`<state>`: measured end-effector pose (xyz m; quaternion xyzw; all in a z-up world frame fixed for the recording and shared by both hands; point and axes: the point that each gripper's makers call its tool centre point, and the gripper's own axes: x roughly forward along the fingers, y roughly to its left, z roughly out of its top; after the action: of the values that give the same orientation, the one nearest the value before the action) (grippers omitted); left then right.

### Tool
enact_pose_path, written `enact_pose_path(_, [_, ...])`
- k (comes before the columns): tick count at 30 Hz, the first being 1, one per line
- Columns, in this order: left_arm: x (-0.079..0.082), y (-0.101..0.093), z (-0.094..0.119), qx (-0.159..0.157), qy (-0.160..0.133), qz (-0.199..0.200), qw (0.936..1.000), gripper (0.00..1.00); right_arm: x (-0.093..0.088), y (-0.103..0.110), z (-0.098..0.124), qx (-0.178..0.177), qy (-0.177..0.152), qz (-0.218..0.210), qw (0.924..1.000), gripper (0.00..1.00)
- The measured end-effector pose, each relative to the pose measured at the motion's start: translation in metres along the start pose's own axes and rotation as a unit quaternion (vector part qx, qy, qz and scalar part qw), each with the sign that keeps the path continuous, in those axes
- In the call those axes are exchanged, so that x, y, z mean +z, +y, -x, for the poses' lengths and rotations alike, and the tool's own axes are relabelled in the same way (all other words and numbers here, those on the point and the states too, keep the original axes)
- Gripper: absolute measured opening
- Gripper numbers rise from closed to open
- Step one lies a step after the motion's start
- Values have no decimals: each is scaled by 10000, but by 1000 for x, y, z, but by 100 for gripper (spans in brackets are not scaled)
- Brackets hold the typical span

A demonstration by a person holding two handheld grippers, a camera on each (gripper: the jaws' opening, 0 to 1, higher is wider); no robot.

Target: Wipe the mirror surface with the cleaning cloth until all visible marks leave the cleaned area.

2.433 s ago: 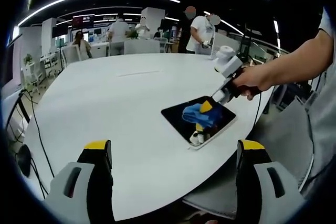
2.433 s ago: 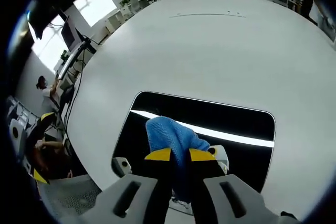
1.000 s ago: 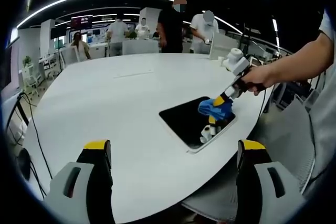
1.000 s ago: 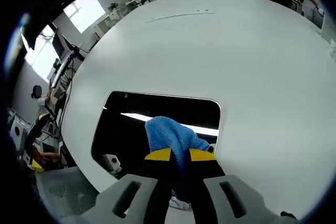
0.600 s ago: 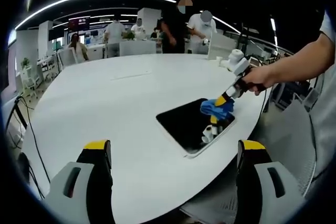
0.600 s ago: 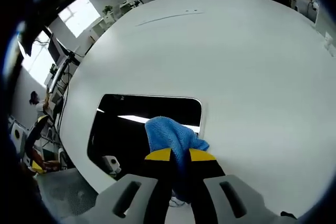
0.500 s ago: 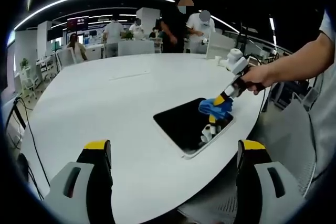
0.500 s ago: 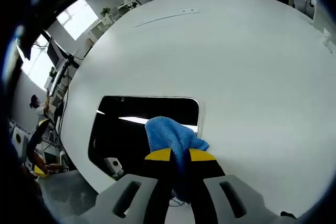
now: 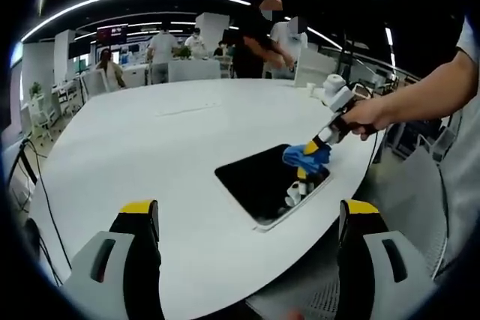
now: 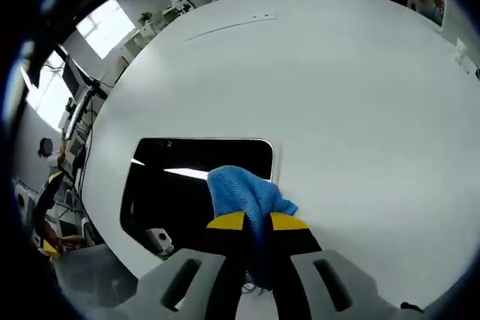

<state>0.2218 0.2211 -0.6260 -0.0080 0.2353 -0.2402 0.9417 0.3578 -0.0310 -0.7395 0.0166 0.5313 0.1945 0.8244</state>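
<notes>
A dark rectangular mirror (image 9: 259, 181) (image 10: 169, 181) with a white rim lies flat near the round white table's edge. My right gripper (image 10: 257, 222) (image 9: 309, 147) is shut on a blue cleaning cloth (image 10: 244, 194) (image 9: 306, 157), which rests at the mirror's right edge. The glass reflects a ceiling light strip and the gripper. A hand holds the right gripper in the left gripper view. My left gripper (image 9: 247, 211) stands open above the table's near edge, well short of the mirror, with nothing between its jaws.
The white table (image 9: 165, 140) (image 10: 337, 88) stretches far beyond the mirror. Several people (image 9: 262, 39) stand past its far side among office desks. A white mesh chair (image 9: 409, 207) sits at the right, cables (image 9: 41, 185) hang at the left.
The right gripper has slid the cloth from the mirror's middle to its right edge. The left gripper's view has shifted a little; its jaws stay open.
</notes>
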Motion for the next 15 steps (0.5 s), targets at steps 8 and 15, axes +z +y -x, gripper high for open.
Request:
enact_pose_path(8, [-2,9,3,245,22,-56,9997,99,-9,0,7,-136,-64,-26,9999,5])
enact_pose_path(15, [0,11,2,247,-79,102,9996,99,-21,0,11,-212,-84,-105,9997,5])
